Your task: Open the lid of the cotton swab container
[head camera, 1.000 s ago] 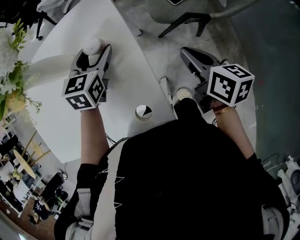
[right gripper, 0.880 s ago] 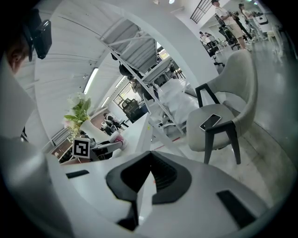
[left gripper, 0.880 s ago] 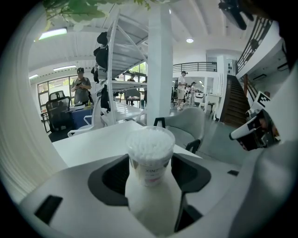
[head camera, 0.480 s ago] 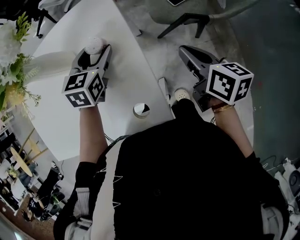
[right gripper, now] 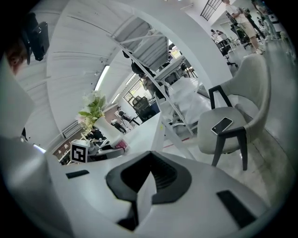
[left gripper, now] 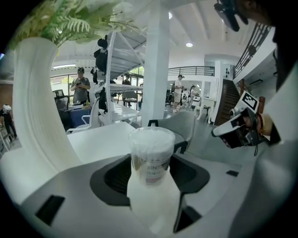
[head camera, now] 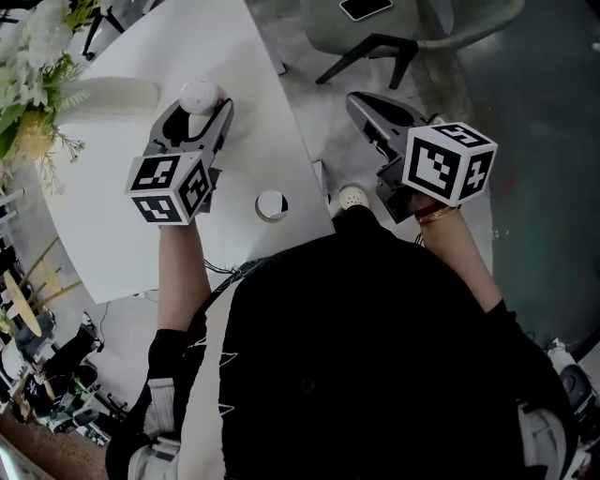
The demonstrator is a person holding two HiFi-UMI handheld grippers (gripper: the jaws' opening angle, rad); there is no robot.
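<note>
The cotton swab container (left gripper: 150, 153) is a clear round tub packed with white swab tips. It stands upright on the white table (head camera: 267, 122). In the head view its white round top (head camera: 199, 94) shows at the tips of my left gripper (head camera: 197, 111). My left gripper (left gripper: 150, 188) has a jaw on each side of the tub, wide apart and against its walls. My right gripper (head camera: 356, 101) is shut with nothing in it, held over the floor to the right of the table. In the right gripper view its jaws (right gripper: 149, 176) are closed together and empty.
A small round white disc (head camera: 272, 205) lies on the table near its front edge. A tall white vase (head camera: 112, 94) with flowers (head camera: 33, 52) stands left of the tub. A grey chair (head camera: 394, 33) with a phone (head camera: 366, 7) on it stands beyond the table.
The head view has shifted, so everything sits a little higher in the frame. My left gripper stays around the tub. My right gripper stays shut beside the table.
</note>
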